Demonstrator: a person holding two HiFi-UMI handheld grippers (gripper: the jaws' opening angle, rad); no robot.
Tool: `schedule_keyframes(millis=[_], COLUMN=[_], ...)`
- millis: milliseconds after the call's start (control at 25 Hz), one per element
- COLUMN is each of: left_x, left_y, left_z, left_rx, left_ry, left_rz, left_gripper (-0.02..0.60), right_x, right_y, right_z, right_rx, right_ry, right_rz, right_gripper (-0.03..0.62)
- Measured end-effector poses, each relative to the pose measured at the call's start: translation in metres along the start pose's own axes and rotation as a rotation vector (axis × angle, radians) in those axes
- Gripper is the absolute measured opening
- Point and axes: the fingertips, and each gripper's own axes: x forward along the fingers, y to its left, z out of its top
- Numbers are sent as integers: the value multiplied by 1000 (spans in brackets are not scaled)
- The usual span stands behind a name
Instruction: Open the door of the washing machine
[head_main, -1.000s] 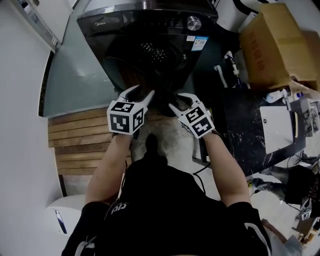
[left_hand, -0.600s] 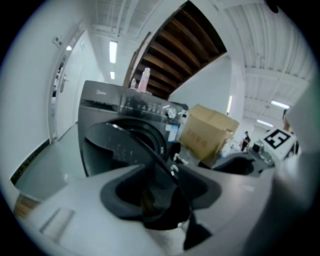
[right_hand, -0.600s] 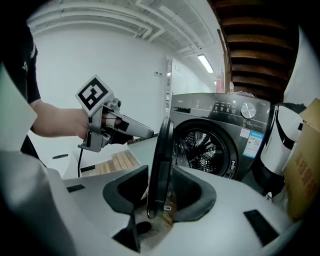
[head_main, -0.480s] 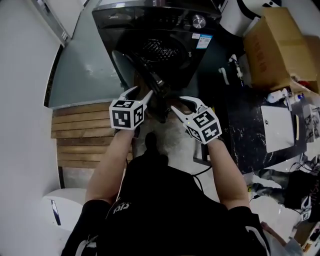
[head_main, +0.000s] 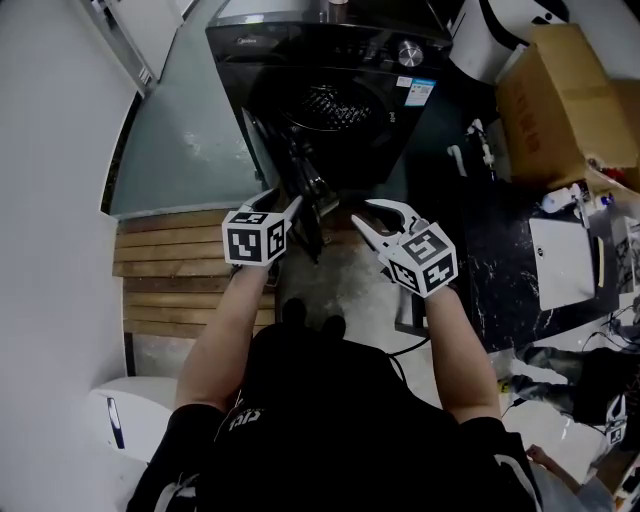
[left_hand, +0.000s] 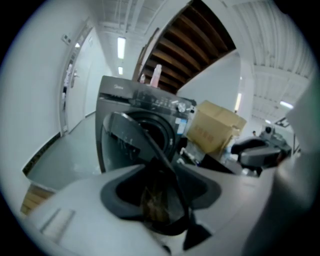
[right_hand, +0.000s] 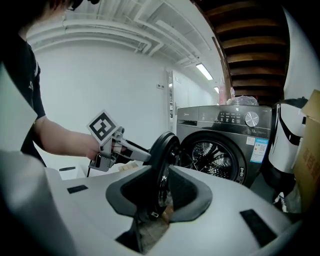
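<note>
Room: white wall on the left. A grey floor panel (head_main: 185, 140) and wooden decking (head_main: 170, 265) run along the floor's left edge, with clutter on the right.
Left gripper (head_main: 282, 200): jaws are pinched on the rim of the door (head_main: 302, 185) at its free edge. The right gripper view shows the fingers meeting on that rim.
Door, place: swung out from the left edge of the front of the washing machine (head_main: 340, 55), standing over the floor between the two grippers.
Door, axis: in the head view it is edge-on, its long line running from the hinge toward the person, roughly square to the machine front. The inner side faces right.
Drum (head_main: 328, 105): the opening is fully exposed, so the task looks close to done.
Right gripper (head_main: 365, 212): jaws are part-spread and have just been closing. Nothing is between them and the gripper stands clear of the door, to its right.
Cardboard box (head_main: 565, 90): at the floor's right edge, well apart from the swing arc.
Risk 1: the rim is thin and curved, so the pinch could slip and let the door swing back toward the drum.
Risk 2: pulling past the hinge stop would load the hinge, since the pull needs to follow the arc.
Risk 3: the person's legs are near the free edge and the door could bump them.
</note>
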Motion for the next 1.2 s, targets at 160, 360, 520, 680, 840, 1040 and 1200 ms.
schedule_keyframes(millis=[160,360,520,680,840,1040,1200], left_x=[-12,-32,-49,-70,-77,-77,-79], left_y=[14,29,39,59,75,90,110], left_z=[-7,-9,-13,-2,13,23,21], left_rx=[1,60,94,91,84,130,173], left_ry=[4,17,31,-6,-23,-28,-20], left_rz=[17,89,128,188,201,241,278], left_gripper=[221,218,183,137,147,152,150], right_x=[8,23,36,50,59,64,68], right_y=[10,24,34,42,46,42,35], right_z=[12,21,28,38,47,53,53], right_rx=[-2,-14,-29,-45,-54,-46,-15], right_ry=[-17,-15,-14,-19,-25,-26,-21], right_rz=[22,62,91,113,118,97,72], right_gripper=[89,86,86,84,84,84,83])
